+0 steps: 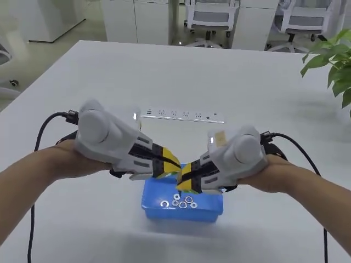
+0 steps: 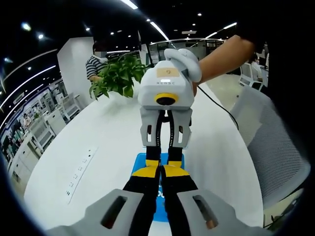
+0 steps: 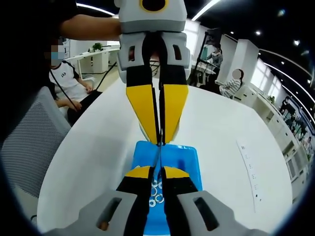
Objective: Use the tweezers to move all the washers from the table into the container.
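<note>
Silver washers point(image 1: 181, 203) lie clustered in the blue container point(image 1: 156, 193) — just under your gripper tips.
Open white table point(image 1: 164, 76) spreads at 9 and 3 o'clock, with the power strip point(image 1: 181, 115) at 12. Your left gripper point(image 1: 171, 163) is clamped on the thin tweezers point(image 3: 157, 156); your right gripper point(image 1: 185, 175) meets it tip to tip, jaws nearly together — its grip can't be told.

Most of the tweezers point(image 3: 158, 156) hidden between pinched jaws; container point(image 1: 211, 212) far rim behind them; plant point(image 1: 332, 60) edge-cropped.
</note>
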